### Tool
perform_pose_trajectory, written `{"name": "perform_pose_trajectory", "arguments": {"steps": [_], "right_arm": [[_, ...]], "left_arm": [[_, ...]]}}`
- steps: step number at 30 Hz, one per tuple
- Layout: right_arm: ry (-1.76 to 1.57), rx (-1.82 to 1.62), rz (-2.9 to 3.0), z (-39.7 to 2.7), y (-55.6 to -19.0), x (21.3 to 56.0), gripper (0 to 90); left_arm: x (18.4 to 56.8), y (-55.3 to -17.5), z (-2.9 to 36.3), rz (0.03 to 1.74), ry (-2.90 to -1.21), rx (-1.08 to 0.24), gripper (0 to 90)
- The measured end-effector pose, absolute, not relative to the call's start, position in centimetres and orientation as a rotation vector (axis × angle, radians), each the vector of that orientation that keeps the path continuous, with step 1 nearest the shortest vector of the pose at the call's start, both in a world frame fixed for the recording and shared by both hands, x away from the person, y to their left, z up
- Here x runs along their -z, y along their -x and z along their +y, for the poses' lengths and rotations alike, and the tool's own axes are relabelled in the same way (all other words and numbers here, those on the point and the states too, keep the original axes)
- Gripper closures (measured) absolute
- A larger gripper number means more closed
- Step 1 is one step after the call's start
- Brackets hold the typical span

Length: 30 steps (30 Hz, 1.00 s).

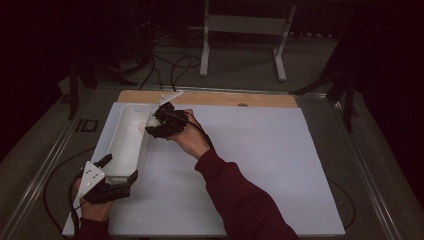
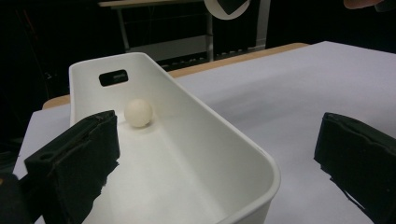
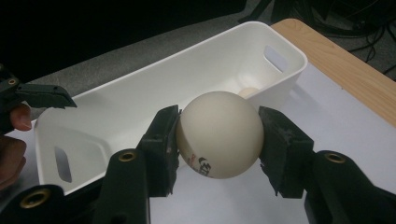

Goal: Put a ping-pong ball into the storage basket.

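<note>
A long white bin (image 1: 126, 150) lies along the left side of the white mat. My right gripper (image 1: 157, 124) hovers at the bin's far right rim, shut on a cream ball (image 3: 219, 135) that has black print on it. A second cream ball (image 2: 138, 112) rests inside the bin near the far end with the handle slot, and it peeks out behind the held ball (image 3: 247, 92). My left gripper (image 1: 119, 169) stands open astride the bin's near end (image 2: 252, 186). Its right jaw is apart from the rim.
The white mat (image 1: 260, 165) covers a wooden tabletop (image 1: 215, 98) and stretches bare to the right. A white flat strip (image 1: 168, 96) lies at the bin's far end. A white metal stand (image 1: 245, 25) and cables (image 1: 170, 65) sit on the floor beyond.
</note>
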State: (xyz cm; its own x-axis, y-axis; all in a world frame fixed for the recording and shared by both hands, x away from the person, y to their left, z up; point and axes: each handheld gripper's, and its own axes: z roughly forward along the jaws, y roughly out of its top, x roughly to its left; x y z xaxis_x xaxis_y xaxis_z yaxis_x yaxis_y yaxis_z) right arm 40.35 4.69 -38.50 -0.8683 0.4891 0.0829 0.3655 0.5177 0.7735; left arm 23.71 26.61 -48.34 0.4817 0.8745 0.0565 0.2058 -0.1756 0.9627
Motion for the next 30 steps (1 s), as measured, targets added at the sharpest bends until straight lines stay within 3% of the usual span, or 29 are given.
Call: {"name": "perform_pose_trajectory", "arguments": {"steps": [30], "right_arm": [[-0.705,-1.294,2.619,6.0,-39.5,38.4,49.9]], "left_arm": [[48.3,-23.9,26.5,0.932,-1.668,-0.788,0.9]]}}
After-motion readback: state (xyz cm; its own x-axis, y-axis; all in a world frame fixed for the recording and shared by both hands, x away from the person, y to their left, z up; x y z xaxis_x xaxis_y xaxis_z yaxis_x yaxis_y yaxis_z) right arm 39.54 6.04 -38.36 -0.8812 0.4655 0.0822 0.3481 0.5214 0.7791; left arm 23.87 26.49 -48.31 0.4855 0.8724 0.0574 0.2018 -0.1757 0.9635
